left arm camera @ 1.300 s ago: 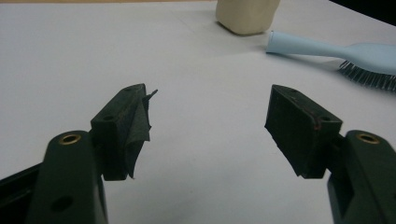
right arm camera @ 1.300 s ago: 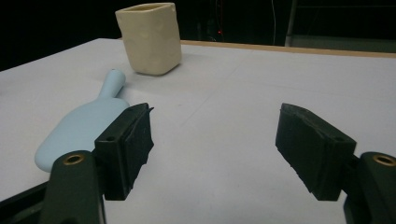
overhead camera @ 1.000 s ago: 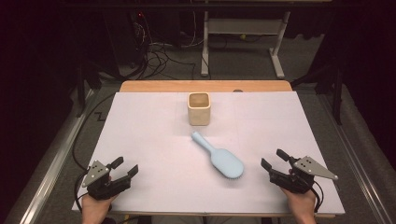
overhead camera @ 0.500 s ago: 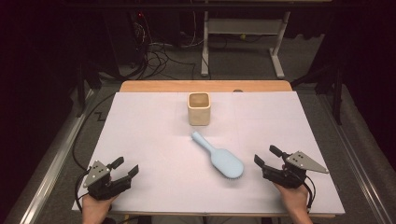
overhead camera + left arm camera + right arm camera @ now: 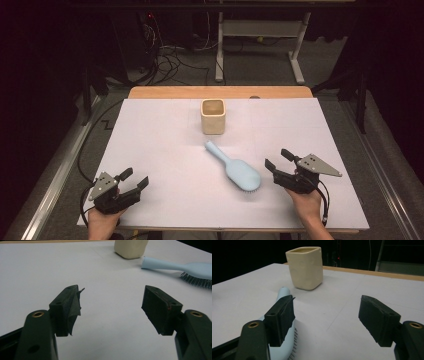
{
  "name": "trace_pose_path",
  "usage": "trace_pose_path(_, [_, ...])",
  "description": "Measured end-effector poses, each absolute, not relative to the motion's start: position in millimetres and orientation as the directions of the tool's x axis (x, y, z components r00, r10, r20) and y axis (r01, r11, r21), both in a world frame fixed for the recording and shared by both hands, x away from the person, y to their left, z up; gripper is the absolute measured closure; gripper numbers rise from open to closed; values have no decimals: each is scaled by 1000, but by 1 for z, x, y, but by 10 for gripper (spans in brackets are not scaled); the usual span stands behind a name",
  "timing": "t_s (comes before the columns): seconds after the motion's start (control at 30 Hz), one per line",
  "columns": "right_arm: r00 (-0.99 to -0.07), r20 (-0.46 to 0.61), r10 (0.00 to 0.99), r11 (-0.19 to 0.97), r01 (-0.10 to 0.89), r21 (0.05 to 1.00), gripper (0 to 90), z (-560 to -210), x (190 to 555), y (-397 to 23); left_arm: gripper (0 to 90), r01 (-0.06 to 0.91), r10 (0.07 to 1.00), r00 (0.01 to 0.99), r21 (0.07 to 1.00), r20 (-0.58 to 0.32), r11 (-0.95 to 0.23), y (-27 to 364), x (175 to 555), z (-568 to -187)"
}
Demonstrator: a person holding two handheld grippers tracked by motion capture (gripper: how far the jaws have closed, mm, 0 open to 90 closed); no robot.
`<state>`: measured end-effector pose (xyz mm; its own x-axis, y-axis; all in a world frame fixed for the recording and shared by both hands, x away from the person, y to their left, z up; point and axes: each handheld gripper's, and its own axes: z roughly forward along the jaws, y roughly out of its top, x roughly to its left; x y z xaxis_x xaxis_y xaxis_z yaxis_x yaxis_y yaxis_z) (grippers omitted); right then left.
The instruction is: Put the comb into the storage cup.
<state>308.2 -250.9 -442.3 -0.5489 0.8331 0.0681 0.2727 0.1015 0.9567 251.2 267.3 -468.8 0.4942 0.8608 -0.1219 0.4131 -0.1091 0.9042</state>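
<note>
1. high view: the left hand (image 5: 102, 220) is seen at the near left corner of the table (image 5: 150, 130), low over the white surface, with its gripper (image 5: 135, 181) pointed forward and a little to the right. its jaws are spread wide and nothing is held between them.
2. high view: the right hand (image 5: 306, 205) is seen at the near right, and the right gripper (image 5: 277, 159) is angled forward and to the left, towards the brush (image 5: 235, 167). its jaws are spread wide and nothing is held. the brush is laid flat near the table's middle, handle towards the cup (image 5: 213, 116), head just beside the right gripper's tips but apart from them. the cup is stood upright farther back, well apart from both grippers.
3. left gripper view: the left gripper (image 5: 112, 302) is held level just above the table, jaws wide apart, with bare white surface between them. the brush (image 5: 175, 266) is seen far ahead to the upper right, bristles down, well apart from the jaws. the cup (image 5: 130, 248) is seen beyond it at the top edge.
4. right gripper view: the right gripper (image 5: 327, 311) is held low and level, jaws wide apart and nothing gripped. the brush (image 5: 283, 293) is seen behind and under the left-hand jaw, not between the jaws; whether it is touched cannot be told. the cup (image 5: 305, 267) is stood ahead, beyond the handle's end.
</note>
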Motion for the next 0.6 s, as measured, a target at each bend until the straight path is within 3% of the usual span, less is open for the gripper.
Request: trace_pose_path(0.6, [-565,75,821,109,285,952,306,-442,323,-233,315,412,859,496,905,-124,-107,267,251,-469])
